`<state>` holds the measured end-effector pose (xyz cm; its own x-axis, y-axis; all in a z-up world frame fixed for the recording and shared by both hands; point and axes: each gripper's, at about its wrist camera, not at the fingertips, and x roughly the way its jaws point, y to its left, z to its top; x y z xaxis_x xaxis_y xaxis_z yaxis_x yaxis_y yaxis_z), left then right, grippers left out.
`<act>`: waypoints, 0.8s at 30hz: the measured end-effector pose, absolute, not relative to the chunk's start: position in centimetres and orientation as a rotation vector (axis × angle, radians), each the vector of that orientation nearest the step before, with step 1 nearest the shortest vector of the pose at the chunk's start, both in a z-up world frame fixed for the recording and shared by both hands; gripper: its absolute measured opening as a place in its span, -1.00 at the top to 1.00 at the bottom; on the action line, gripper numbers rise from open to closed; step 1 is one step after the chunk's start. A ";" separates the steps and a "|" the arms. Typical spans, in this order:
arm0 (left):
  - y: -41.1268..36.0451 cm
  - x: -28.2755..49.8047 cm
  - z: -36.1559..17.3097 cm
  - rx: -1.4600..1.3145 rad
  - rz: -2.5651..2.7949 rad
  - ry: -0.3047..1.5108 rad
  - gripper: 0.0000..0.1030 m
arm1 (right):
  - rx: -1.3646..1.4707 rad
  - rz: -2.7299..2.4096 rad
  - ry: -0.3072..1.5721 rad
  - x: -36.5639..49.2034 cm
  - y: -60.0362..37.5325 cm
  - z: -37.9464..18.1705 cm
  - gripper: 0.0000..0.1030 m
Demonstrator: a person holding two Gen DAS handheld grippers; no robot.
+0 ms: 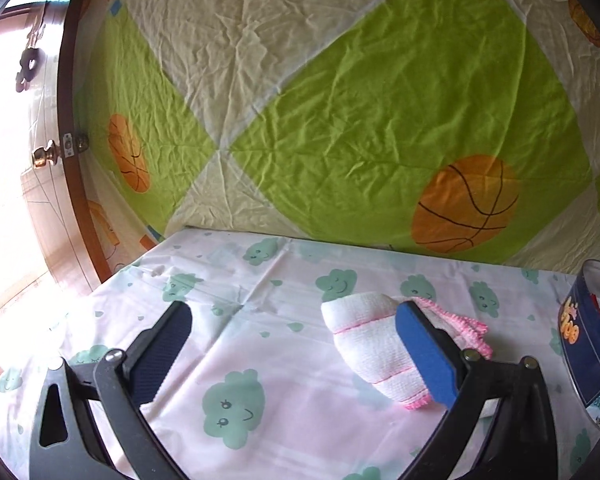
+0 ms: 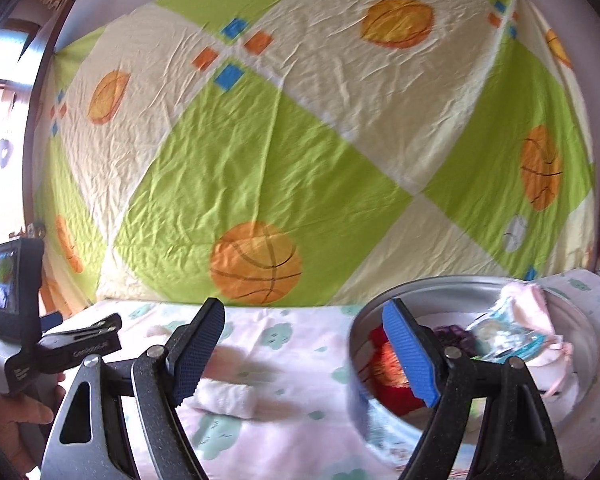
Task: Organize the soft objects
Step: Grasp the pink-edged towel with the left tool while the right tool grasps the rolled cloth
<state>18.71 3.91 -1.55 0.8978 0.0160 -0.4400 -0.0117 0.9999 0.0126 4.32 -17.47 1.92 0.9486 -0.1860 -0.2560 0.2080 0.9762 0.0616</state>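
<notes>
A folded white cloth with pink stitched edges (image 1: 370,344) lies on the cloud-print sheet (image 1: 260,320). My left gripper (image 1: 296,340) is open, its right finger (image 1: 424,352) in front of the cloth's right side, its left finger well clear. In the right wrist view the same cloth (image 2: 226,398) lies blurred just right of the left finger. My right gripper (image 2: 304,344) is open with nothing between its fingers. A round tin (image 2: 576,332) on the right holds several soft items, among them a red and orange one (image 2: 388,372) and a pink cloth (image 2: 536,312).
A green and cream sheet with basketballs (image 1: 380,120) hangs behind the bed. The blue tin (image 1: 588,344) stands at the right edge in the left wrist view. A wooden door with a brass knob (image 1: 46,155) is at left. A hand (image 2: 8,416) holds the left gripper's handle.
</notes>
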 end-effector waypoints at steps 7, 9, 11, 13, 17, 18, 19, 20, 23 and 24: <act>5.8 20.1 -1.8 0.005 0.086 0.480 -1.00 | -0.077 0.082 0.484 9.2 -13.6 0.1 -0.61; 6.4 20.6 -1.9 -0.017 0.089 0.503 -1.00 | -0.141 0.162 0.586 11.0 -12.8 -1.1 -0.61; 6.8 20.8 -2.1 -0.035 0.093 0.524 -1.00 | -0.181 0.216 0.667 12.6 -12.6 -2.1 -0.61; 7.1 21.1 -2.2 -0.048 0.092 0.539 -1.00 | -0.217 0.238 0.715 13.8 -12.3 -3.0 -0.61; 7.0 21.2 -2.4 -0.042 0.093 0.548 -1.00 | -0.232 0.306 0.815 16.0 -12.1 -4.6 -0.61; 6.9 21.2 -2.4 -0.038 0.089 0.549 -1.00 | -0.239 0.313 0.840 16.4 -12.0 -5.0 -0.60; 6.8 21.2 -2.4 -0.034 0.088 0.550 -1.00 | -0.248 0.320 0.861 16.7 -11.8 -5.3 -0.50; 6.7 21.2 -2.4 -0.030 0.087 0.551 -1.00 | -0.265 0.321 0.882 16.9 -11.6 -5.6 -0.42; 6.5 21.2 -2.4 -0.024 0.077 0.551 -1.00 | -0.279 0.306 0.878 16.9 -11.5 -5.6 -0.22; 6.4 21.2 -2.4 -0.022 0.070 0.553 -1.00 | -0.284 0.297 0.878 16.8 -11.6 -5.6 -0.12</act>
<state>21.20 6.40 -2.44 0.8485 0.0605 -0.5257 -0.0723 0.9974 -0.0018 16.82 -11.60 -5.60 0.6034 0.1372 -0.7855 -0.3676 0.9220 -0.1214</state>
